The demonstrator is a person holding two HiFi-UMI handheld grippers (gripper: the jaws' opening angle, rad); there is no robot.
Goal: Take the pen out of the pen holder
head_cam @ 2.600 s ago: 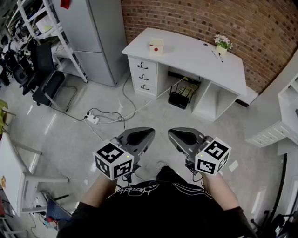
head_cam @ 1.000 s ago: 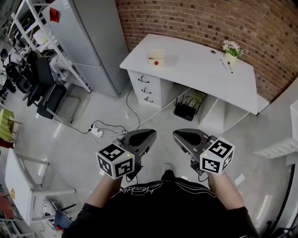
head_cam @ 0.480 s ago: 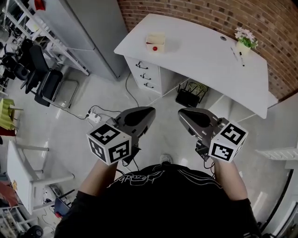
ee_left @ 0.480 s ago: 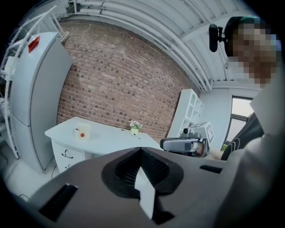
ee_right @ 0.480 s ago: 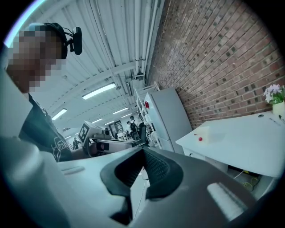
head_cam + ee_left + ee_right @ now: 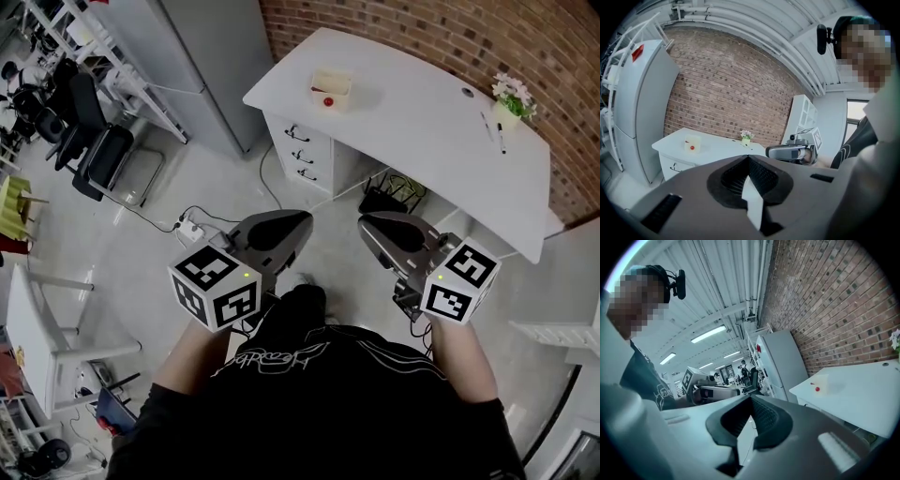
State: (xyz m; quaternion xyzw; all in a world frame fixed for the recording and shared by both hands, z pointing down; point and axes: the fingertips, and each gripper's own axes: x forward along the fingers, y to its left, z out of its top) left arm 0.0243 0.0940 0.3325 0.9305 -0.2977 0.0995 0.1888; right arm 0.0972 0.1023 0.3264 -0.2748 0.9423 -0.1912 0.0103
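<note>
A white desk (image 6: 412,103) stands against the brick wall ahead. At its far right end is a small pot with white flowers (image 6: 510,99), and a dark pen (image 6: 501,141) lies just beside it; whether the pot holds pens I cannot tell. My left gripper (image 6: 306,218) and right gripper (image 6: 364,221) hang side by side over the floor, well short of the desk, both shut and empty. In the left gripper view the jaws (image 6: 749,158) meet, with the pot (image 6: 746,137) far off. In the right gripper view the jaws (image 6: 751,397) are closed too.
A cream box with a red dot (image 6: 330,89) sits on the desk's left part. Drawers (image 6: 302,150) fill its left side, and a black wire basket (image 6: 388,199) stands underneath. A grey cabinet (image 6: 211,56), black chairs (image 6: 94,150), a power strip with cables (image 6: 190,228) and a white table (image 6: 28,328) lie to the left.
The person has walked toward the desk, carrying both grippers forward together. The desk now sits nearer in the head view. Both pairs of jaws stayed shut.
</note>
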